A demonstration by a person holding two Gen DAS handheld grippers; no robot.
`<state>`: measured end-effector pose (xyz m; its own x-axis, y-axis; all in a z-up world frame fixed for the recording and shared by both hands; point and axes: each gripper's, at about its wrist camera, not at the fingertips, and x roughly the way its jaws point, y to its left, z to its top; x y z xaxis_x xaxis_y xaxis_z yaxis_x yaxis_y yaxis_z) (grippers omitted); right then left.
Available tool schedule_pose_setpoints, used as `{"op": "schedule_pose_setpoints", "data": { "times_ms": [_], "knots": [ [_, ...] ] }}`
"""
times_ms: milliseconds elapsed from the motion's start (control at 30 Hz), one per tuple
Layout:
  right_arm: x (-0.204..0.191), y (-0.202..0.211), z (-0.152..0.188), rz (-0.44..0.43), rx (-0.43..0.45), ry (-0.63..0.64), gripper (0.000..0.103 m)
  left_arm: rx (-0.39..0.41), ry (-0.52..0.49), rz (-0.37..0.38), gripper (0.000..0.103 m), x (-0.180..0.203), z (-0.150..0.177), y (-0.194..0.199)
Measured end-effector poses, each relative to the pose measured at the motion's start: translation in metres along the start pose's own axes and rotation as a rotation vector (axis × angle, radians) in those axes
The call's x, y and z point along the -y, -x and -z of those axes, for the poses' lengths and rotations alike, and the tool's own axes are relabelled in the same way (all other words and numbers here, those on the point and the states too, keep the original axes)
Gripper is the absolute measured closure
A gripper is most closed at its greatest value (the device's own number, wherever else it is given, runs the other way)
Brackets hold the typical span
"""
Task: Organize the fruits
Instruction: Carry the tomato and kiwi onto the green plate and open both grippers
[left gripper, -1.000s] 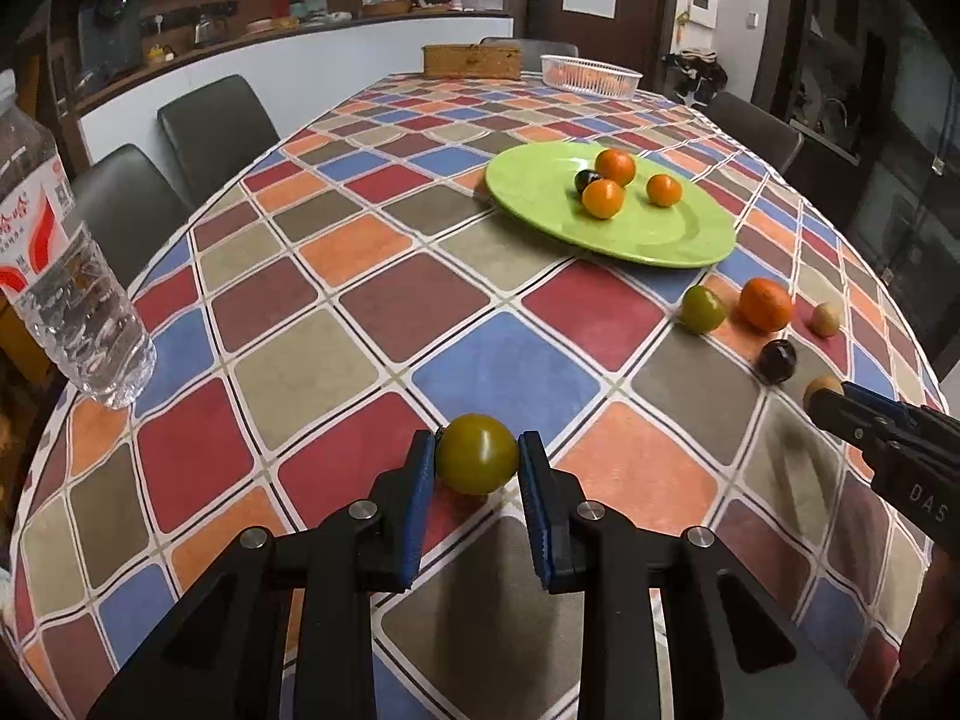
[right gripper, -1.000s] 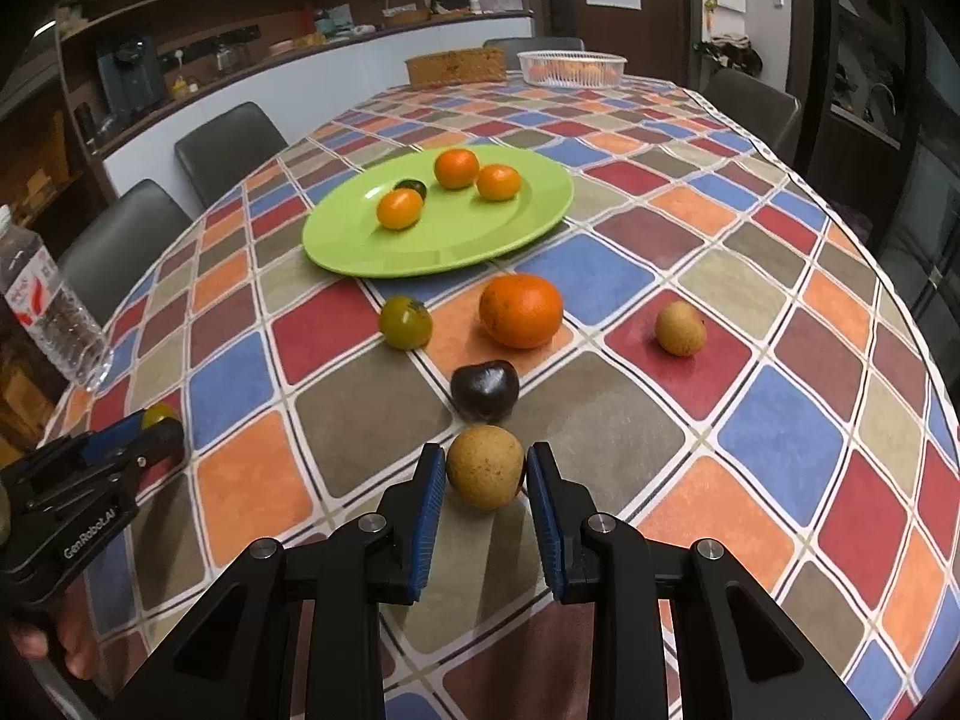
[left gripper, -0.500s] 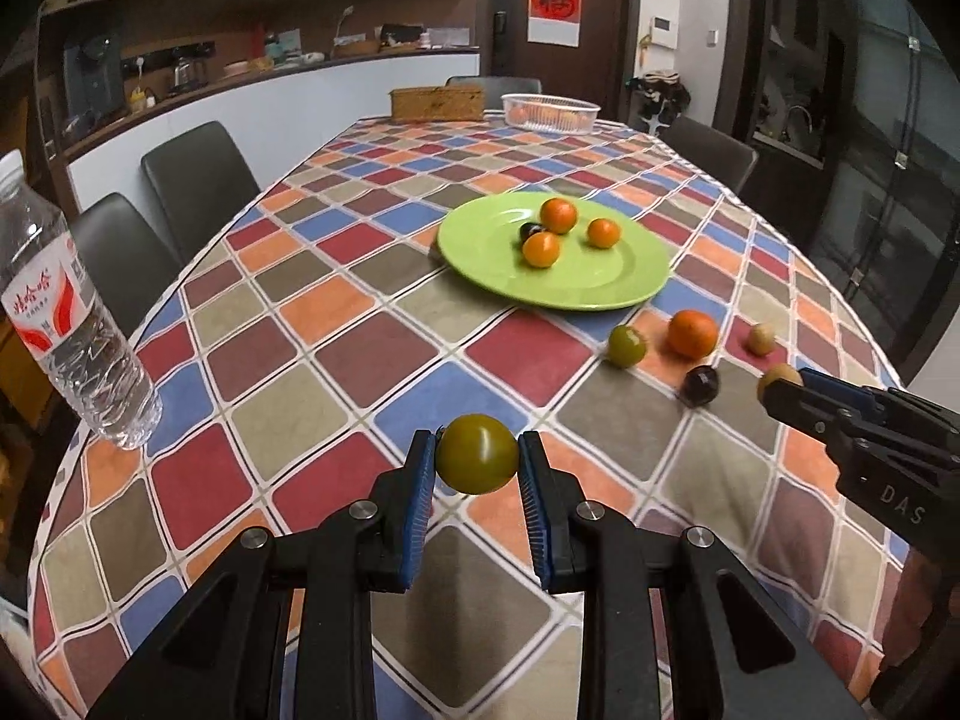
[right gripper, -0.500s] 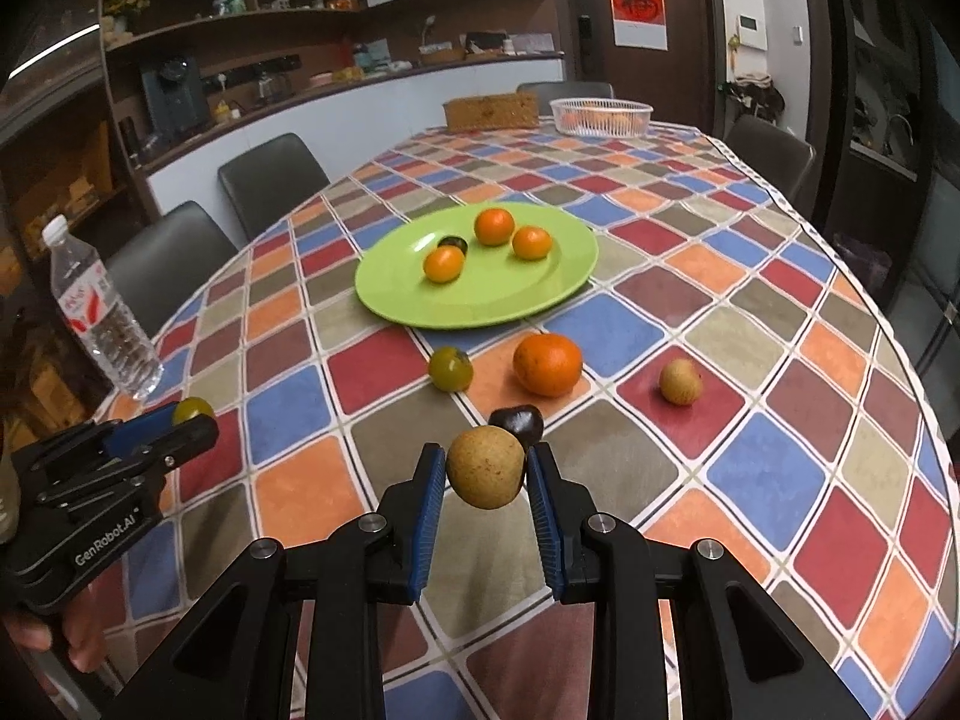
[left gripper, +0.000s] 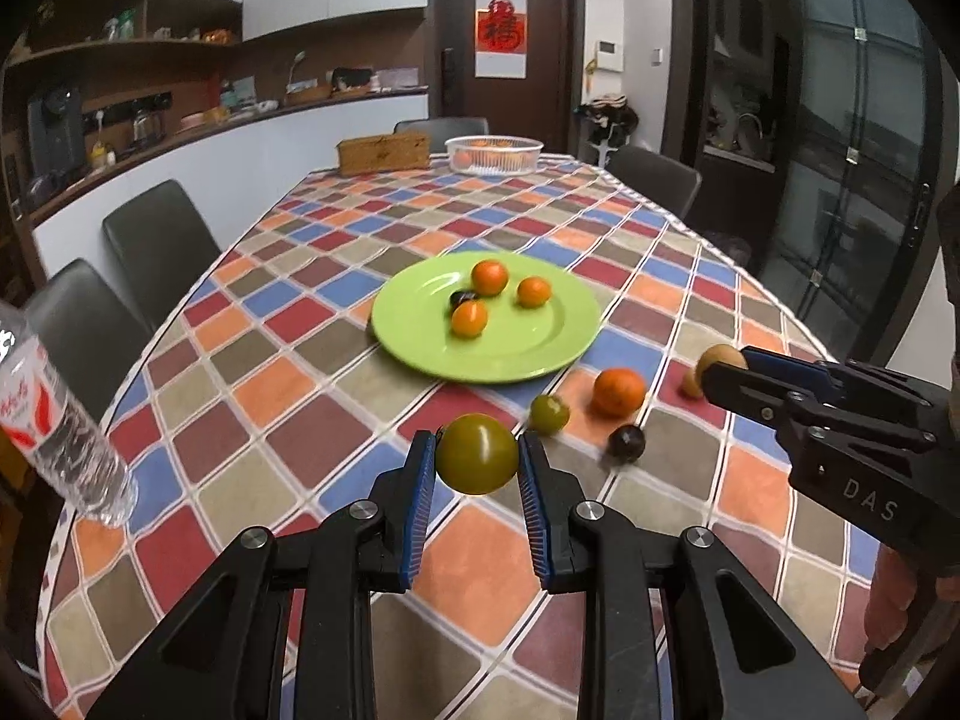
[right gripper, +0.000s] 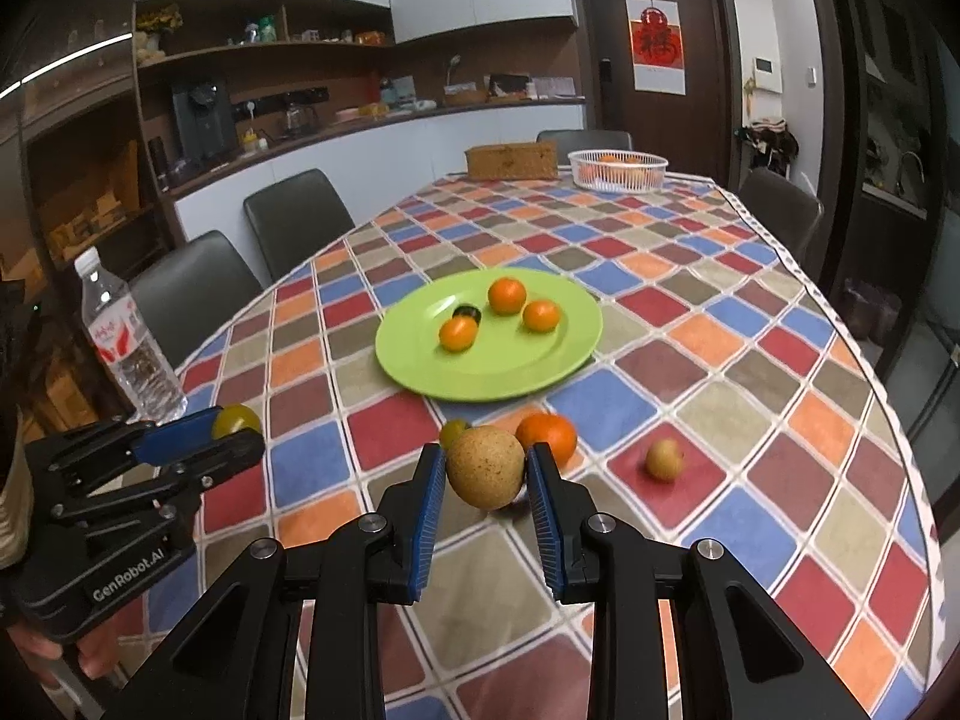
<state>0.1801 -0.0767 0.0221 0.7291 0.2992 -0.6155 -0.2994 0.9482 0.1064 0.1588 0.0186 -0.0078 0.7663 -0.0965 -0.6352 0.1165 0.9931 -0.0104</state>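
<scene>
Both claws are clamped on fruit and have lifted off the cloth since a second ago: the left gripper [left gripper: 477,461] pinches a green tomato [left gripper: 476,453], the right gripper [right gripper: 486,476] a tan speckled fruit [right gripper: 485,467], so each load now looks ready to travel. The green plate [left gripper: 528,354] lies ahead, holding three small oranges and a dark fruit. Just short of the plate sit a mandarin [left gripper: 619,391], a smaller green tomato [left gripper: 549,413], a dark plum [left gripper: 626,443] and a pale fruit [right gripper: 664,459], low enough to pass over. A water bottle [right gripper: 129,348] stands well left of the plate.
</scene>
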Motion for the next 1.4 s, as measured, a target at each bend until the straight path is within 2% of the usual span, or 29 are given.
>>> {"op": "schedule_pose_setpoints", "data": {
  "times_ms": [400,700,1067,1400],
  "knots": [
    [0.006,-0.009,-0.034,-0.038,0.043,0.029,0.073,0.029,0.011,0.057,0.075,0.002,-0.035,-0.021],
    [0.015,-0.032,-0.062,-0.069,0.039,0.051,0.073,0.061,-0.020,0.072,0.075,0.006,-0.060,-0.039],
    [0.032,-0.072,-0.088,-0.101,-0.021,0.077,0.074,0.074,-0.020,0.127,0.075,0.008,-0.084,-0.069],
    [0.043,-0.113,-0.104,-0.124,-0.102,0.106,0.074,0.025,-0.010,0.160,0.075,0.005,-0.097,-0.106]
  ]
}}
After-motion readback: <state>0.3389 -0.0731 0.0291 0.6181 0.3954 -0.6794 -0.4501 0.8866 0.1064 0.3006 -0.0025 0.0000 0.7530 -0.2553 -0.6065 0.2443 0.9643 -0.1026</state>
